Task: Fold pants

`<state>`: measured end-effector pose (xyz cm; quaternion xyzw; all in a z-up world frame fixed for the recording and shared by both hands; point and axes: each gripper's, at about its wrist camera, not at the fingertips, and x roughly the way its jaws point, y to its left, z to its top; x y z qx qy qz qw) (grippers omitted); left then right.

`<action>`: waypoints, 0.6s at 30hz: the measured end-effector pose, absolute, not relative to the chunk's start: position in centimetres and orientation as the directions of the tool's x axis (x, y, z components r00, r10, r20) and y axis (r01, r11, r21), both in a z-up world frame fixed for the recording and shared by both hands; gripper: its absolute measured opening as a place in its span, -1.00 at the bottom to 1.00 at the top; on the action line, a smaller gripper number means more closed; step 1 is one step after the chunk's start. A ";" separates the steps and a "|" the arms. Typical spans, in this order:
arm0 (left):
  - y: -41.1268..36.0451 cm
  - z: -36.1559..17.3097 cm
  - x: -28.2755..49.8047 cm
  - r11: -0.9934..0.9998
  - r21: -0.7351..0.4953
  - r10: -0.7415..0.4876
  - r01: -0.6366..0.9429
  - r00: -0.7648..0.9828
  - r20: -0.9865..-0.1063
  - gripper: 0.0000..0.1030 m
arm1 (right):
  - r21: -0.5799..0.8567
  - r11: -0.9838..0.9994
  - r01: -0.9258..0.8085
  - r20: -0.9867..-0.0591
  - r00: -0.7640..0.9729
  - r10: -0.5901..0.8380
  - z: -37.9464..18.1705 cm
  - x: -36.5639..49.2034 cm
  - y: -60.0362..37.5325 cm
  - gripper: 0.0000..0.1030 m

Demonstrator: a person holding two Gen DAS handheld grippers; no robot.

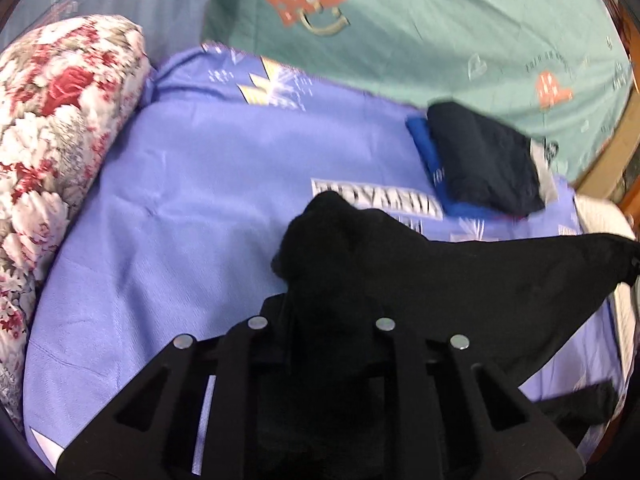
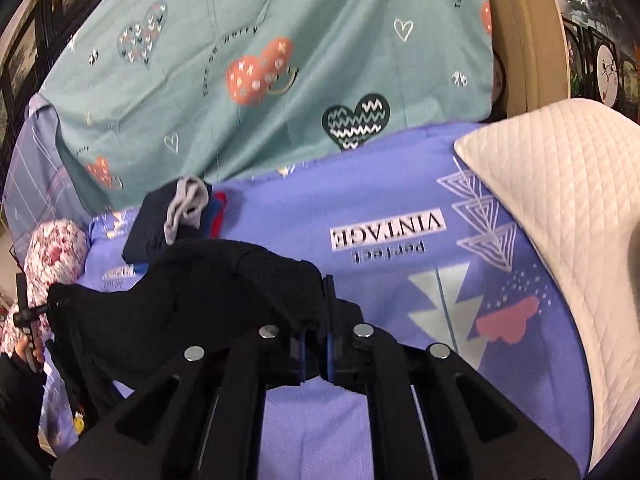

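Note:
The black pants (image 1: 460, 280) hang stretched between my two grippers above the purple bed sheet (image 1: 180, 200). My left gripper (image 1: 320, 248) is shut on one end of the pants; the cloth bunches over its fingertips and hides them. In the right wrist view my right gripper (image 2: 316, 304) is shut on the other end of the black pants (image 2: 180, 300), which sag away to the left toward the other gripper at the left edge.
A stack of folded dark and blue clothes (image 1: 480, 160) lies on the sheet behind the pants; it also shows in the right wrist view (image 2: 172, 216). A floral pillow (image 1: 60, 120) is at the left. A white quilted pillow (image 2: 560, 220) is at the right. A teal heart-print blanket (image 2: 260, 80) lies behind.

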<state>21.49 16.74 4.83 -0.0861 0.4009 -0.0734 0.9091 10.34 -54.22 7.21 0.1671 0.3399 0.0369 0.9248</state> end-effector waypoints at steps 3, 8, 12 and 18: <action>17.5 5.5 22.6 0.973 -0.228 -0.185 0.022 0.666 -0.723 -0.63 | 0.354 0.932 0.077 -0.634 0.752 0.179 7.7 12.7 -55.3 -0.86; 15.2 1.8 27.7 0.994 -0.104 -0.095 0.013 0.543 -0.834 -0.26 | 0.368 0.864 0.344 -0.837 0.527 0.148 1.4 19.8 -59.0 -0.84; 15.2 -1.9 31.6 0.997 -0.038 -0.006 -0.063 0.443 -0.896 0.34 | 0.134 0.871 0.472 -0.934 0.354 -0.049 -3.7 24.3 -60.0 -0.03; 19.8 1.8 28.9 0.983 -0.092 0.002 -0.156 0.516 -0.857 0.54 | 0.032 0.782 0.622 -0.879 0.390 -0.274 -1.8 21.9 -62.4 0.46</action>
